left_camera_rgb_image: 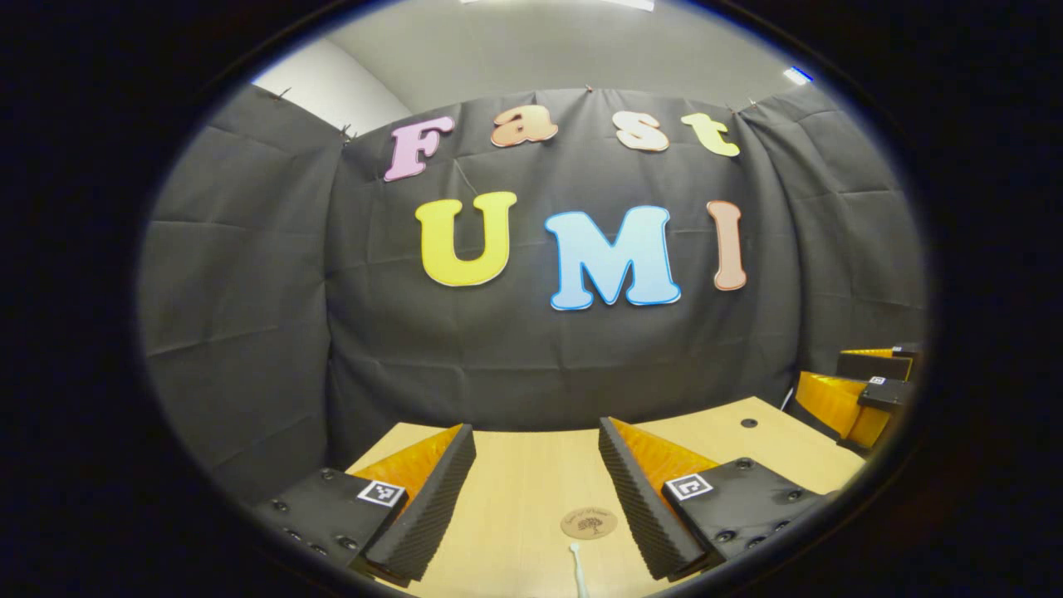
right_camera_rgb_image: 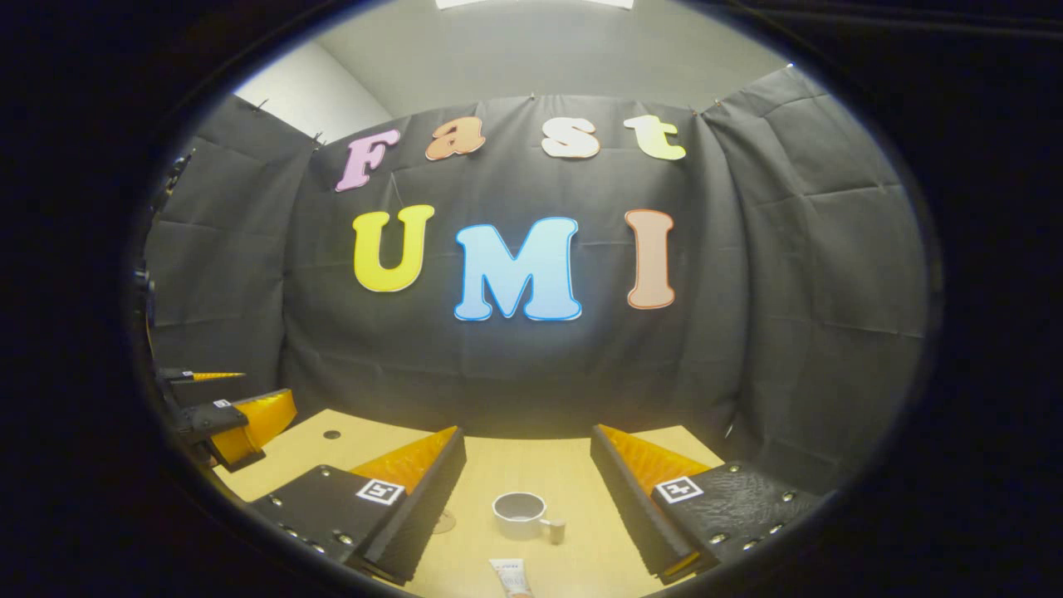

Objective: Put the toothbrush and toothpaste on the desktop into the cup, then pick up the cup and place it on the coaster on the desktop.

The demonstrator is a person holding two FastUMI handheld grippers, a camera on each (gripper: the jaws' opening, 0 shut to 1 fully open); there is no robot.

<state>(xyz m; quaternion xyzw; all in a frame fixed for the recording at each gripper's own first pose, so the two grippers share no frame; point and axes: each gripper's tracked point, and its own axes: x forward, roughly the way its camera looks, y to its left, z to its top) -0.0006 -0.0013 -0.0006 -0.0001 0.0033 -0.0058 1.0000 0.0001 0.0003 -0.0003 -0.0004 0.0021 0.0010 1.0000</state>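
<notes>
Cup (right_camera_rgb_image: 520, 513) sits bottom centre of the right gripper view, toothpaste (right_camera_rgb_image: 511, 577) just below it. Toothbrush (left_camera_rgb_image: 577, 569) at the bottom edge of the left gripper view, coaster (left_camera_rgb_image: 589, 523) just above. Left gripper (left_camera_rgb_image: 536, 498) and right gripper (right_camera_rgb_image: 527, 498) both wide open, empty. Risk: thin toothbrush lies flat on the desktop (left_camera_rgb_image: 531, 473); fingers may skid off it.

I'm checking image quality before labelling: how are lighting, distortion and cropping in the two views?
Left gripper view: even light, fisheye bends the desk edge; the toothbrush is cut off at the bottom. Right gripper view: same curvature, soft shadows; the cup is sharp, the toothpaste cropped low.
</notes>
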